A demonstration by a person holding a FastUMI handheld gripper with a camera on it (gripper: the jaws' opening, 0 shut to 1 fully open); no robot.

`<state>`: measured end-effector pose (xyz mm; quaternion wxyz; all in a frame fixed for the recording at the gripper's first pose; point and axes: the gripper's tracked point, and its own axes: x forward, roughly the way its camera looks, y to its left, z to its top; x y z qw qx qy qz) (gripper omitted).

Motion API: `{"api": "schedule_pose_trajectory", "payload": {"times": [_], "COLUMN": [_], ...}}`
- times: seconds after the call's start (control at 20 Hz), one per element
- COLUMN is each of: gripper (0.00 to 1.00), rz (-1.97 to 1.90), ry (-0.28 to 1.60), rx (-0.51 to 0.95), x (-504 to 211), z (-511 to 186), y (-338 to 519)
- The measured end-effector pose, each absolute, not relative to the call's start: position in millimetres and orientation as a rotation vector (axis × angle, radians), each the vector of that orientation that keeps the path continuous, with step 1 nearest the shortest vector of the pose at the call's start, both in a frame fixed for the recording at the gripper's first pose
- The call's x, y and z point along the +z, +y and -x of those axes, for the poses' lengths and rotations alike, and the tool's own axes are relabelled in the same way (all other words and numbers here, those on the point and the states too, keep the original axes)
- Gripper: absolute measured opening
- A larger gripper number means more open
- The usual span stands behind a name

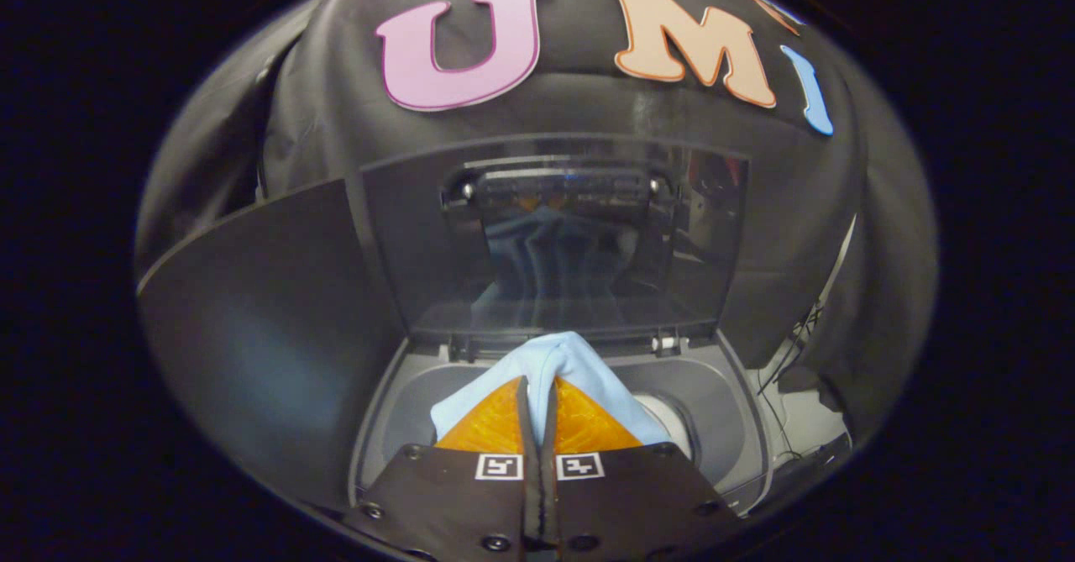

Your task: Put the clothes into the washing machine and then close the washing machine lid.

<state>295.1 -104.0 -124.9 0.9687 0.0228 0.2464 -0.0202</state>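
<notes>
My gripper is shut on a light blue cloth, which bunches around and above the two orange fingers. The cloth hangs over the open mouth of the grey washing machine, whose white drum shows just right of the fingers. The machine's dark see-through lid stands upright beyond the cloth and mirrors the blue fabric.
A dark folded lid panel leans out to the left of the opening. Black cloth wall hangs behind the machine. Thin cables trail down on the right beside the machine.
</notes>
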Motion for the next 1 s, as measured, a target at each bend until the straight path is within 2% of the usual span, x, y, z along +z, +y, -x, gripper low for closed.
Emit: {"api": "schedule_pose_trajectory", "payload": {"times": [0.55,0.85,1.0], "gripper": [0.01,0.01,0.06], "rz": [-0.169,-0.158,-0.114], "ry": [0.532,0.569,0.579], "rx": [-0.122,-0.085,-0.080], "x": [-183,-201,-206], "z": [-285,-281,-279], "y": [-127,-113,-112]}}
